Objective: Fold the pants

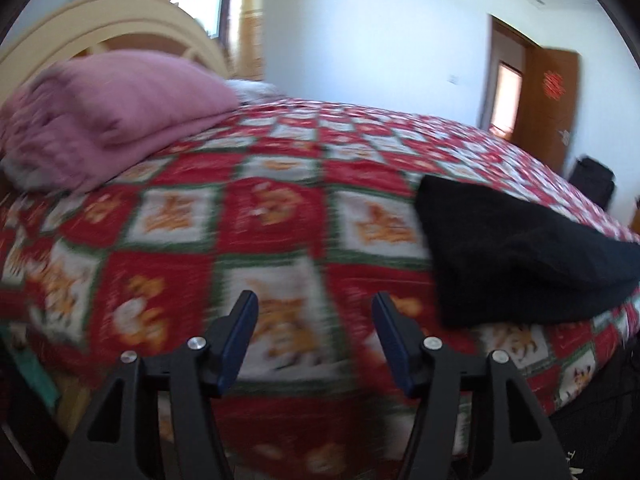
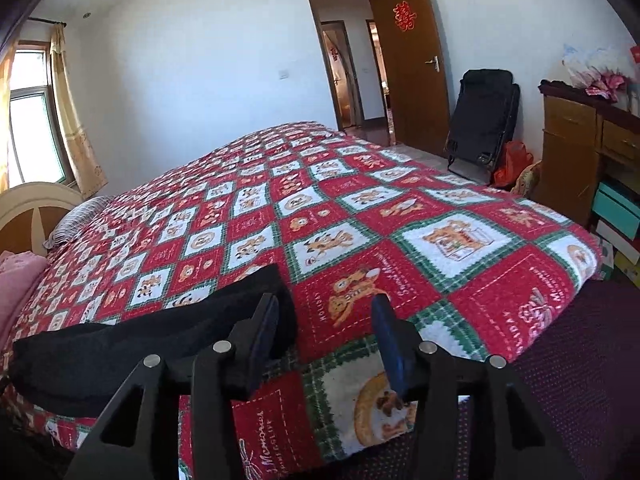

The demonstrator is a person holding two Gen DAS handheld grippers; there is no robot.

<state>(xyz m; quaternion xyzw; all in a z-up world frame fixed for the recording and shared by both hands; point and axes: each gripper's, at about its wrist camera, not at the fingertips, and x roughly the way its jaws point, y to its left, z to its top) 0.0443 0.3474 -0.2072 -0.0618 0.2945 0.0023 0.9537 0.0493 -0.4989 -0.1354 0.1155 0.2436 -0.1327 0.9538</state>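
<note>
The black pants [image 1: 516,252] lie folded into a flat bundle on the red, white and green patchwork quilt [image 1: 264,208], near the bed's front edge. In the left wrist view they are to the right of my left gripper [image 1: 315,300], which stands open over bare quilt with nothing between its fingers. In the right wrist view the pants [image 2: 132,348] lie to the left, partly behind the left finger of my right gripper [image 2: 325,304]. That gripper is open too, and only quilt [image 2: 360,220] shows between its blue pads.
A pink folded blanket [image 1: 108,108] lies at the head of the bed by the cream headboard [image 1: 120,24]. Beyond the foot stand an open wooden door [image 2: 412,60], a black folded chair [image 2: 484,116] and a wooden cabinet [image 2: 576,152]. A dark red floor covering [image 2: 560,392] lies beside the bed.
</note>
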